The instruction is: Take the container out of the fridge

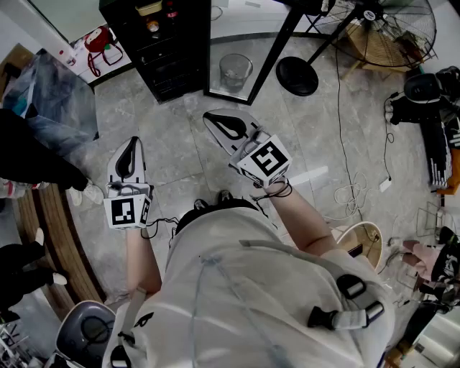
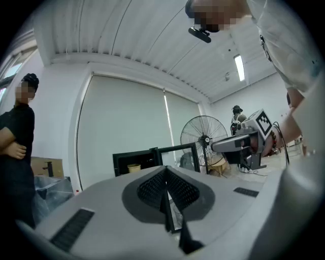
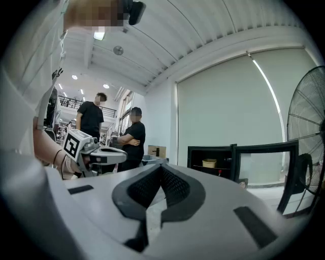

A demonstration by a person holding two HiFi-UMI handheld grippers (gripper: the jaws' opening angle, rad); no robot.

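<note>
A small black fridge (image 1: 164, 54) stands on the floor ahead of me with its glass door (image 1: 241, 50) swung open. On a shelf inside sits a pale yellow container (image 1: 150, 8), also seen in the left gripper view as the container (image 2: 133, 167) and in the right gripper view as the container (image 3: 209, 163). My left gripper (image 1: 134, 142) is held low and well short of the fridge, jaws shut and empty. My right gripper (image 1: 210, 116) is a little further forward, near the door's foot, also shut on nothing. In their own views, the left gripper (image 2: 165, 173) and the right gripper (image 3: 161, 169) each show pads meeting.
A standing fan (image 1: 392, 29) with a round black base (image 1: 297, 75) is right of the fridge. Cables (image 1: 352, 192) trail over the grey floor at the right. A person in black (image 1: 32, 162) stands at my left, and plastic-wrapped goods (image 1: 47, 97) lie beside the fridge.
</note>
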